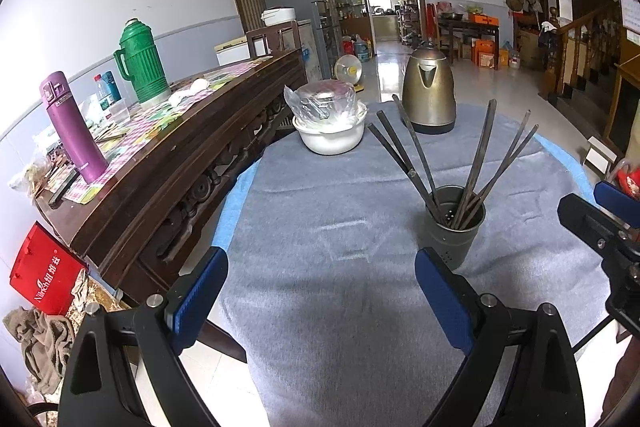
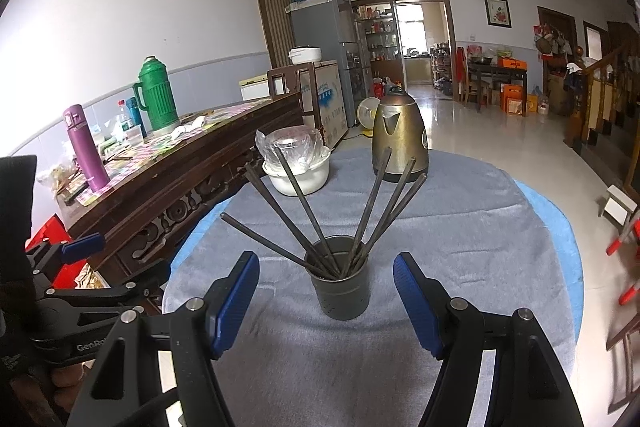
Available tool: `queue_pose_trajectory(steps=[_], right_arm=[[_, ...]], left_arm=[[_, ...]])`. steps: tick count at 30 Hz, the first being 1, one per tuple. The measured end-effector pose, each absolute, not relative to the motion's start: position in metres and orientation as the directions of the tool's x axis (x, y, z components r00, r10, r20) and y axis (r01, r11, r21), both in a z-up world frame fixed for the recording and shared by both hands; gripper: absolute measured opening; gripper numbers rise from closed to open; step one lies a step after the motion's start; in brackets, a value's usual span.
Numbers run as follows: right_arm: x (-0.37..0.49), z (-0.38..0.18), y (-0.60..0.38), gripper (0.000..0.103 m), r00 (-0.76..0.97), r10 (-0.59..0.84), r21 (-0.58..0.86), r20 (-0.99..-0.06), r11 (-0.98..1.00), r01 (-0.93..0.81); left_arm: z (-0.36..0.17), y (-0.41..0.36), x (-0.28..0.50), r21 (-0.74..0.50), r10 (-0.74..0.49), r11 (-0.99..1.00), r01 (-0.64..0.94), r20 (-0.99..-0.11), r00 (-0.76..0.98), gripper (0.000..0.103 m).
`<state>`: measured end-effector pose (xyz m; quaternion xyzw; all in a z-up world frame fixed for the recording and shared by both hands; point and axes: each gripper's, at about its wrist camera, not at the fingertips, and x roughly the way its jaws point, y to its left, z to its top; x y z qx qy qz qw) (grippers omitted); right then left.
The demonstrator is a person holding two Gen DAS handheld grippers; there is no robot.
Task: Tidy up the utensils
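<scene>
Grey cloth [image 2: 460, 227] covered the round surface, where a dark metal utensil holder [image 2: 340, 283] stood upright with six dark chopsticks [image 2: 372, 207] fanned out of it. Behind it sat a brass-coloured electric kettle [image 2: 400, 143] and a white bowl [image 2: 298, 175] bearing a plastic-wrapped container. Both grippers hovered with fingers spread apart and nothing between them: the right gripper [image 2: 326, 303] just before the holder, the left gripper [image 1: 320, 295] beside it over bare cloth.
</scene>
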<state>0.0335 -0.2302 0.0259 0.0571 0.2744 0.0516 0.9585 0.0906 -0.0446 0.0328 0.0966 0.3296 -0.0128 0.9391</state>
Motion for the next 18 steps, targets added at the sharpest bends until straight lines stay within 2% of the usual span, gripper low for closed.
queue_pose_trajectory(steps=[18], right_arm=[[0.041,0.018,-0.232,0.073,0.842,0.090,0.143,-0.532,0.990,-0.016]], left_arm=[[0.024,-0.038,0.102,0.154,0.018,0.983,0.103,-0.635,0.773,0.095]])
